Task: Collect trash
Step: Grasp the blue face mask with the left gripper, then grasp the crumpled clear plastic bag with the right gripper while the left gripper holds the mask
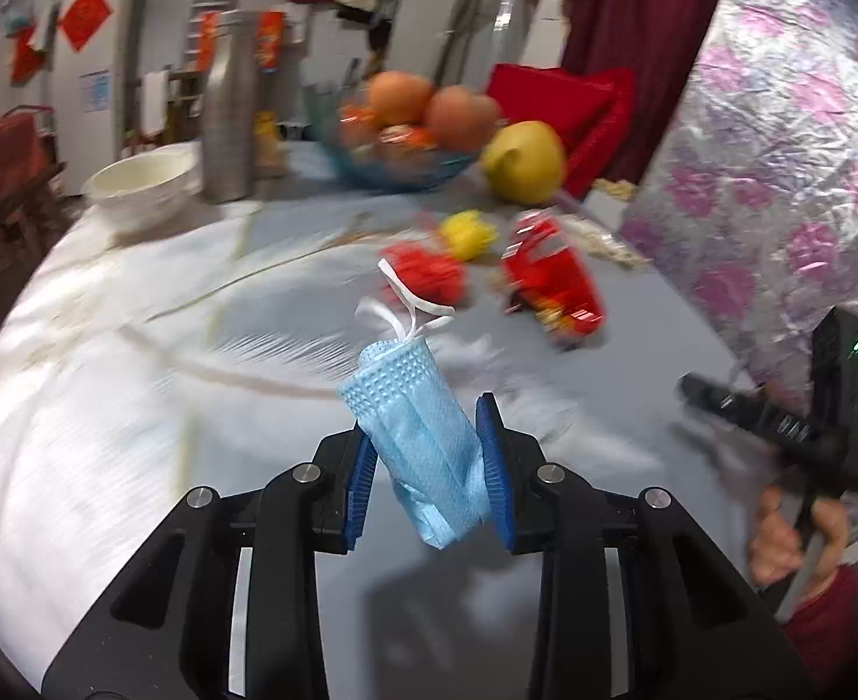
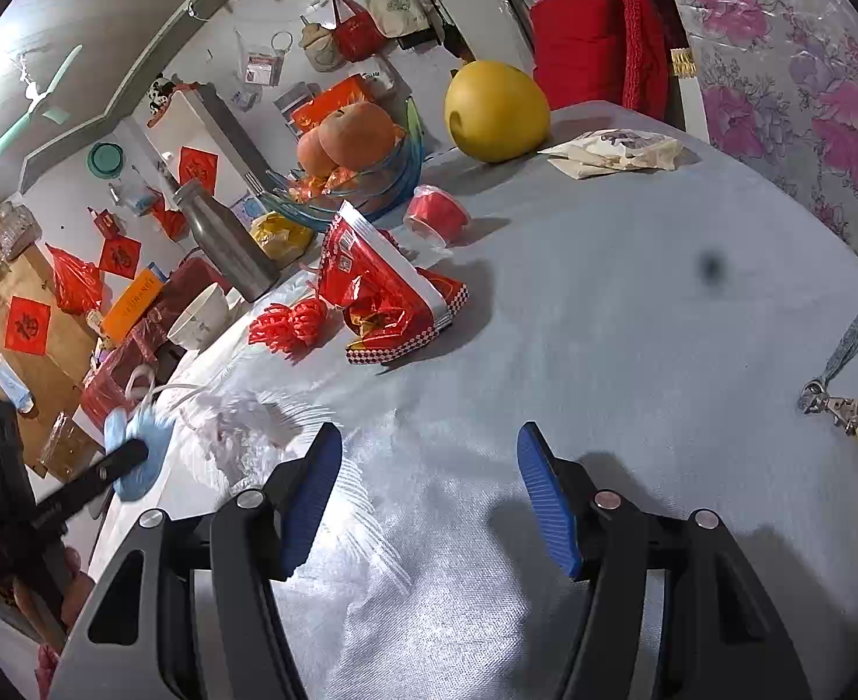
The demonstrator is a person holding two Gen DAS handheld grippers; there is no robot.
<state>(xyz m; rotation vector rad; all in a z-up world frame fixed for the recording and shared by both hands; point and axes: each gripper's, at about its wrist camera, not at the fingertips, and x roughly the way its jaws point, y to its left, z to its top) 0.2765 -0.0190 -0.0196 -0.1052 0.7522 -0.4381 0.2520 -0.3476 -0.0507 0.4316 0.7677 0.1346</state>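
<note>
Face mask (image 1: 414, 437), blue and folded, sits pinched between the pads of the left tool (image 1: 429, 478), lifted off the grey worktop (image 1: 137, 408), its white ear loops pointing toward the red snack bag (image 1: 551, 286). The pick-up step looks done; next it needs carrying to a bin, which is not in view.

From the right wrist, the right tool (image 2: 429, 496) stands spread and empty over the worktop, well short of the snack bag (image 2: 382, 286); the mask (image 2: 137, 455) shows far to the bag's lower left.

Counting what is lying on the worktop

One blue face mask (image 1: 417, 431), one red snack bag (image 2: 382, 286), one red cup (image 2: 436, 213), one yellow pomelo (image 2: 496, 111), one white bowl (image 2: 201, 315), one steel bottle (image 2: 227, 239), one glass fruit bowl (image 2: 405, 166) and two handheld grippers are showing.
</note>
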